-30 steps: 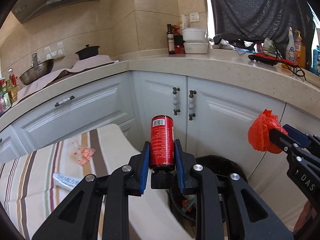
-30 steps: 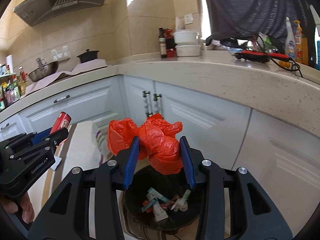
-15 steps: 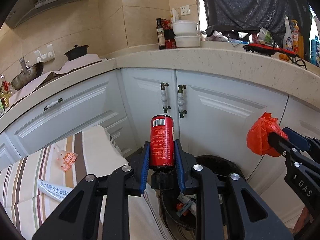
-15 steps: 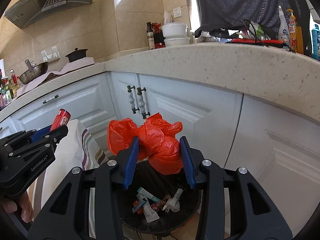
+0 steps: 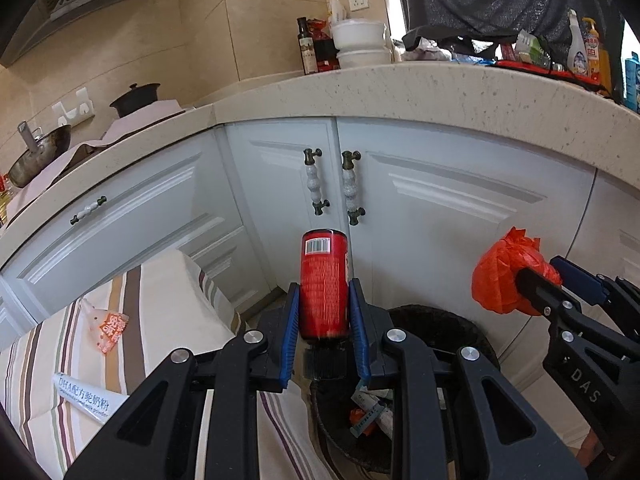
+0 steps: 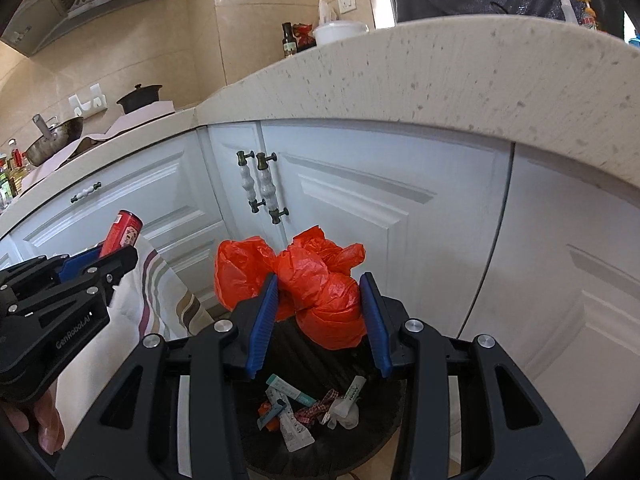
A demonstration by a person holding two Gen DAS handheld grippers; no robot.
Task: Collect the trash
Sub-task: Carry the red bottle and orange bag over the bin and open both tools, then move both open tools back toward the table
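Observation:
My left gripper (image 5: 323, 300) is shut on a red can (image 5: 324, 280) with a barcode and holds it upright above the near left edge of the black trash bin (image 5: 452, 328). The can also shows in the right wrist view (image 6: 122, 232). My right gripper (image 6: 318, 304) is shut on a crumpled red plastic bag (image 6: 320, 284) and holds it right over the bin (image 6: 372, 436), which has several wrappers and tubes inside. The bag also shows in the left wrist view (image 5: 500, 276).
A striped cloth (image 5: 160, 304) on the left carries a small orange-printed sachet (image 5: 108, 326) and a white tube (image 5: 86, 396). White cabinet doors (image 5: 460, 216) stand just behind the bin under a speckled countertop (image 5: 440, 80) with bottles and bowls.
Both grippers have moved lower and closer to the cabinets and the bin. The can and the red bag stay held; the bin looks larger in the right wrist view.

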